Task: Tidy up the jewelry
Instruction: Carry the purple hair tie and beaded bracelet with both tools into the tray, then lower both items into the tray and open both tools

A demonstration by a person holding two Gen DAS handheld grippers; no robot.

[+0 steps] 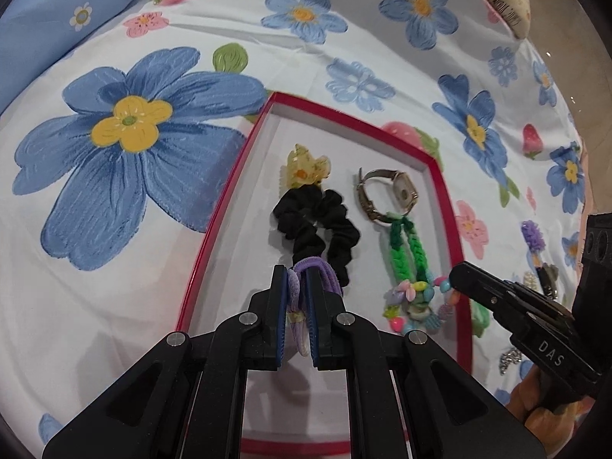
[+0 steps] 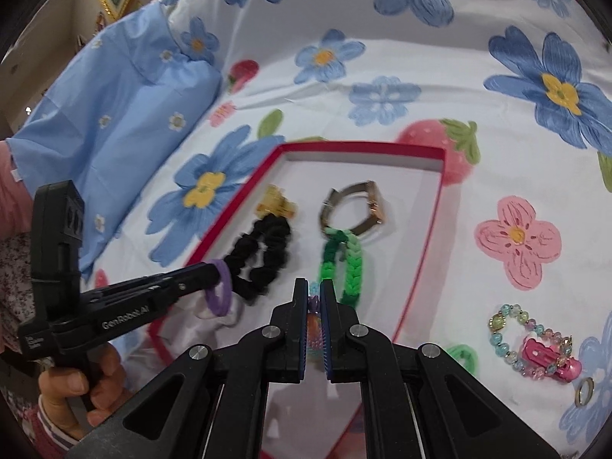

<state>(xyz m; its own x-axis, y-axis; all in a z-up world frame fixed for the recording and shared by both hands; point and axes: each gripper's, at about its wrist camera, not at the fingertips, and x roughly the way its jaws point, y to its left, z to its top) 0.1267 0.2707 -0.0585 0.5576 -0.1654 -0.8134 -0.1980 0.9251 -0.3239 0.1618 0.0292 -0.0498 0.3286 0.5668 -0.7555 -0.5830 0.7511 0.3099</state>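
A red-rimmed white tray lies on the floral sheet. In it are a yellow hair claw, a black scrunchie, a wristwatch and a green loom band. My left gripper is shut on a purple hair tie over the tray's near left part. My right gripper is shut on a colourful bead bracelet at the tray's near right.
On the sheet right of the tray lie a pastel bead bracelet, a pink hair clip, a small ring, a green band and a purple knitted piece. A blue pillow lies at the left.
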